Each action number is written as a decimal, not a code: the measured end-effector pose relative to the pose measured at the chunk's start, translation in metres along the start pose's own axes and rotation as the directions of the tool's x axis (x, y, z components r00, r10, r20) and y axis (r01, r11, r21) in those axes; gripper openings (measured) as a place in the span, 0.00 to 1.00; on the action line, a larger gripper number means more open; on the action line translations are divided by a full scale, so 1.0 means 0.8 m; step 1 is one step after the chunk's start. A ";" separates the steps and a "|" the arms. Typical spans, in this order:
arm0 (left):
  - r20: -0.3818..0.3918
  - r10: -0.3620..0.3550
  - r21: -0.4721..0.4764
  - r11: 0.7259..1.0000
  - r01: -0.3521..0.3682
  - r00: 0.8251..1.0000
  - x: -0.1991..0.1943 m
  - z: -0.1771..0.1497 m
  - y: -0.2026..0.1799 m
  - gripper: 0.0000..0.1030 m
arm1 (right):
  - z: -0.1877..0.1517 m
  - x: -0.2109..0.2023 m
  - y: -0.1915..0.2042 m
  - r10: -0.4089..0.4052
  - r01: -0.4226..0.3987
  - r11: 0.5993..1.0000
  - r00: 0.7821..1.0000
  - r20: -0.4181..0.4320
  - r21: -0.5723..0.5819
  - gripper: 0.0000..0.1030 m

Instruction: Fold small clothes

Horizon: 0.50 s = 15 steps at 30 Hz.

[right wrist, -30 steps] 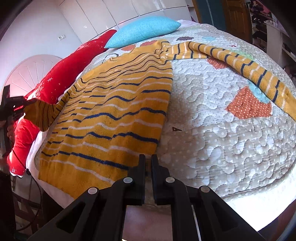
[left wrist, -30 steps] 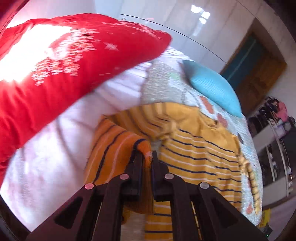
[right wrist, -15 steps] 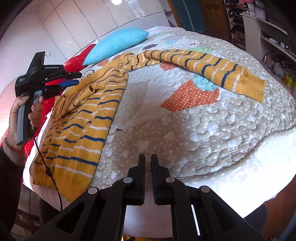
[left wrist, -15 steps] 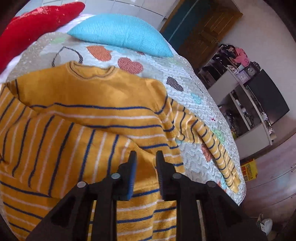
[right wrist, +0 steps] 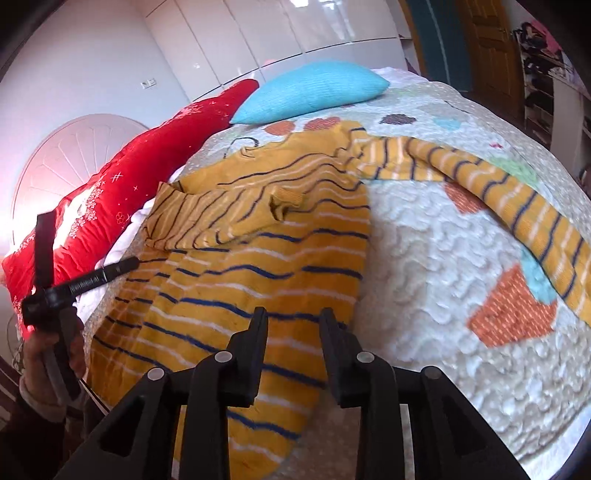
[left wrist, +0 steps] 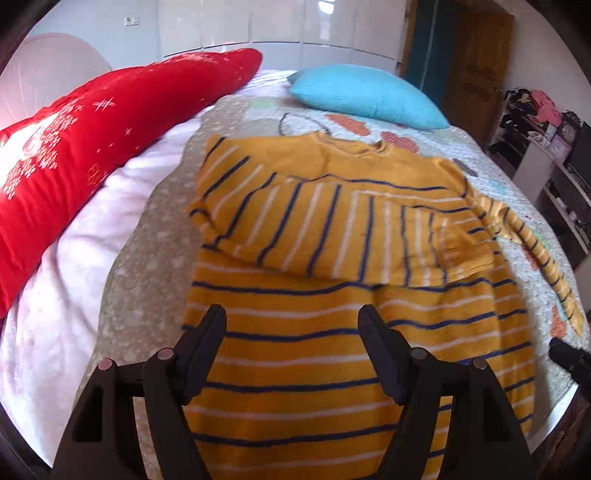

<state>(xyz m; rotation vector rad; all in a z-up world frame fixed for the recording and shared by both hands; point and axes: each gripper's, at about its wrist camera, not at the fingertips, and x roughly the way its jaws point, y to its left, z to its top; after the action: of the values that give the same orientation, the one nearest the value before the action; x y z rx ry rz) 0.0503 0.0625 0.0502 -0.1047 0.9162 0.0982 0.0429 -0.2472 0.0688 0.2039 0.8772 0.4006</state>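
Observation:
A yellow sweater with blue and white stripes (left wrist: 332, 350) lies flat on the quilted bed (left wrist: 147, 280). One sleeve (left wrist: 314, 225) is folded across its chest. The other sleeve (right wrist: 517, 206) stretches out over the quilt to the right. My left gripper (left wrist: 291, 314) hovers over the sweater's lower body; its jaws are opening wide and hold nothing. My right gripper (right wrist: 293, 314) hangs over the sweater's (right wrist: 258, 266) lower right edge, and its jaws are opening with no cloth pinched between them. In the right wrist view a hand (right wrist: 55, 350) holds the left gripper at the far left.
A long red pillow (left wrist: 74, 147) lies along the left side of the bed, on a white sheet (left wrist: 55, 295). A turquoise pillow (left wrist: 362, 94) sits at the head. White wardrobe doors (left wrist: 277, 26) stand behind. Shelves with clutter (left wrist: 546, 147) line the right.
My left gripper has let go of the sleeve, which now lies folded across the chest, and has drawn back with its jaws wide. My right gripper has moved over the sweater's edge and parted its jaws.

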 end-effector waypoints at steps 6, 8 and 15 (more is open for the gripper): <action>-0.036 -0.036 -0.133 0.991 0.031 0.999 0.039 -0.035 0.054 0.70 | 0.061 0.054 0.029 0.006 -0.007 1.000 0.999 -0.037 -0.027 0.36; -0.006 -0.025 -0.124 0.992 0.024 1.000 0.038 -0.040 0.052 0.71 | 0.077 0.070 0.036 0.001 -0.003 1.000 0.999 -0.051 -0.020 0.40; 0.011 -0.019 -0.044 0.999 0.019 1.000 0.044 -0.046 0.036 0.86 | 0.107 0.125 0.051 -0.025 0.030 0.998 0.996 -0.090 0.057 0.50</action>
<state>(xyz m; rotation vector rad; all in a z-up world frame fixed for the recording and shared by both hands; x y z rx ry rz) 0.0387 0.0878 -0.0013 -0.1537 0.9029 0.1011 0.1565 -0.1693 0.0656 0.2287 0.9794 0.3612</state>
